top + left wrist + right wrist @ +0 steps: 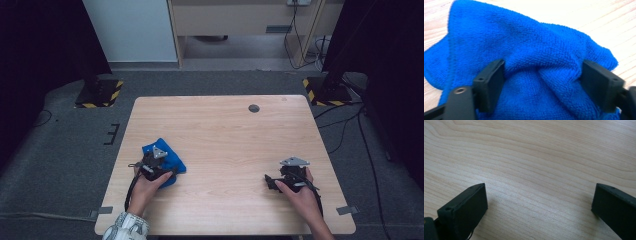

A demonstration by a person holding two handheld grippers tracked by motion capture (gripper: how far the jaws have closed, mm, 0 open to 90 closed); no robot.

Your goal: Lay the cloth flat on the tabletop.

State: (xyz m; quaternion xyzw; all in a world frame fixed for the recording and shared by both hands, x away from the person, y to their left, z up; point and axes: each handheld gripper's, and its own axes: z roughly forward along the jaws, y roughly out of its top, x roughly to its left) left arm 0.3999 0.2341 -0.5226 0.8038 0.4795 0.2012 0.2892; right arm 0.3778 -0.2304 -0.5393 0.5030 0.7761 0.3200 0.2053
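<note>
A crumpled blue terry cloth [173,160] lies on the left side of the light wooden table [225,125]. My left gripper [156,161] rests on it, held by a hand that comes from the near edge. In the left gripper view, the two black jaws of that gripper [543,67] stand apart on either side of a raised fold of the cloth [524,37], pressing into the fabric. My right gripper [278,180] sits low on the right side of the table. Its jaws [540,190] are wide open over bare wood [536,150], with nothing between them.
A round grey cable port [254,108] sits near the table's far edge. Beyond the table, black stand bases with yellow-striped edges [99,93] stand on grey carpet at both far corners, and cables trail at the right [345,125].
</note>
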